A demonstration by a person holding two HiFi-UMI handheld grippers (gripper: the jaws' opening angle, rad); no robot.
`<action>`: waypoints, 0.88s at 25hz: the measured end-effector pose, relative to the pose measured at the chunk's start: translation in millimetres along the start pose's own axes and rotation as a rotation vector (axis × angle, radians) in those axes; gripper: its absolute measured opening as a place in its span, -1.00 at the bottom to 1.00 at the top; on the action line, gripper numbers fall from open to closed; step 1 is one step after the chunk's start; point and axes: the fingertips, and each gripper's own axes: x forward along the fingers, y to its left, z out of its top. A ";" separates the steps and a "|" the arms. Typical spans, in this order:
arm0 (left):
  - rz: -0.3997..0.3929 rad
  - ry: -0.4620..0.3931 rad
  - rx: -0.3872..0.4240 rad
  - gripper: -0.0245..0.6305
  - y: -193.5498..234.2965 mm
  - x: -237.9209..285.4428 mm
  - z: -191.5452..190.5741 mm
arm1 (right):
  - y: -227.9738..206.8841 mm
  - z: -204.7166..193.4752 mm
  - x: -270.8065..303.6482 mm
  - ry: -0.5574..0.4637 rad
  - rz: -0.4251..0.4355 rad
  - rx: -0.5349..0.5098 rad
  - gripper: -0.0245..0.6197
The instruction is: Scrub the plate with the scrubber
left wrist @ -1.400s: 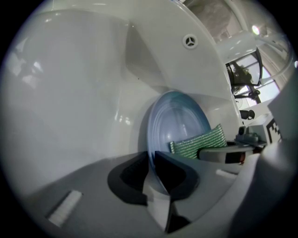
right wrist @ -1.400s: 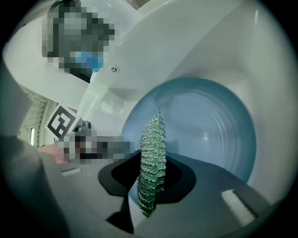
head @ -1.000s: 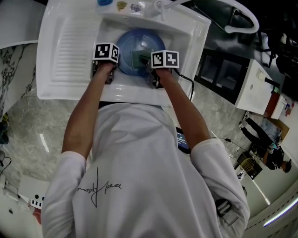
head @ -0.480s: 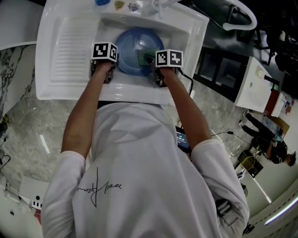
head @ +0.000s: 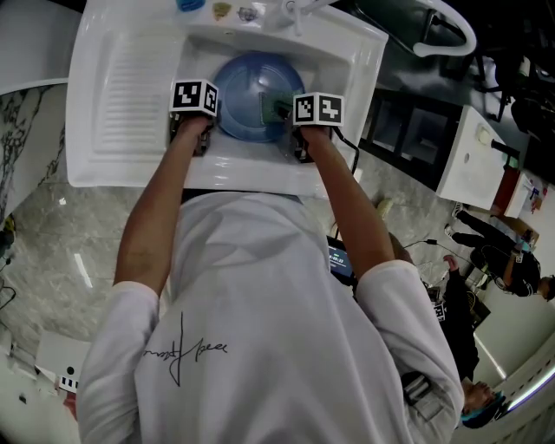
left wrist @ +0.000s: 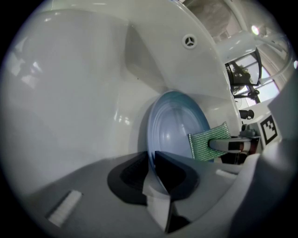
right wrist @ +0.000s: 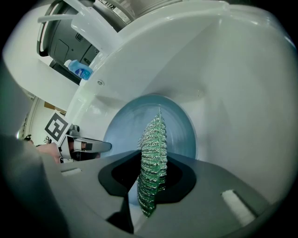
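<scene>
A round blue plate (head: 245,91) lies in the white sink basin (head: 342,65). My left gripper (head: 201,111) is shut on the plate's left rim; in the left gripper view the plate (left wrist: 174,128) stands edge-on between the jaws of the left gripper (left wrist: 153,172). My right gripper (head: 290,113) is shut on a green scrubber (head: 274,107), which rests on the right part of the plate. Seen from the right gripper view, the scrubber (right wrist: 152,158) rises edgewise from the right gripper (right wrist: 150,186) against the plate (right wrist: 179,125).
A ribbed drainboard (head: 130,82) forms the sink's left side. A tap (head: 295,10) and small bottles (head: 192,4) stand at the back rim; a blue bottle (right wrist: 79,69) shows in the right gripper view. Marble counter (head: 52,217) lies at left.
My right gripper and the scrubber have slid a little to the right across the plate. The left gripper holds still on the rim.
</scene>
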 end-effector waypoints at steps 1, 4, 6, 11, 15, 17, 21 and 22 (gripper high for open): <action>0.000 0.000 0.001 -0.67 0.0 0.1 0.2 | -2.6 0.9 -1.0 -0.003 -0.014 0.002 -0.69; 0.000 0.000 0.002 -0.67 -0.2 0.3 0.1 | -11.2 3.0 -4.9 -0.011 -0.063 0.004 -0.69; -0.001 -0.001 0.003 -0.67 -0.3 0.1 0.0 | -14.7 3.4 -7.5 -0.008 -0.090 0.000 -0.69; -0.006 -0.002 0.009 -0.67 -1.2 -0.3 1.2 | -25.5 6.9 -15.7 -0.010 -0.179 -0.015 -0.69; -0.011 -0.004 0.009 -0.67 -0.4 -0.2 0.4 | -34.6 12.3 -26.2 -0.053 -0.280 -0.006 -0.69; -0.013 -0.003 0.005 -0.67 -0.9 0.5 -0.2 | -36.1 14.9 -30.1 -0.079 -0.310 -0.012 -0.69; -0.019 0.006 0.066 -0.67 -6.2 -4.8 -1.9 | -33.2 18.6 -35.0 -0.138 -0.305 -0.022 -0.69; -0.027 0.007 0.088 -0.67 -8.4 -7.3 -2.0 | -32.5 19.1 -35.7 -0.150 -0.297 -0.022 -0.70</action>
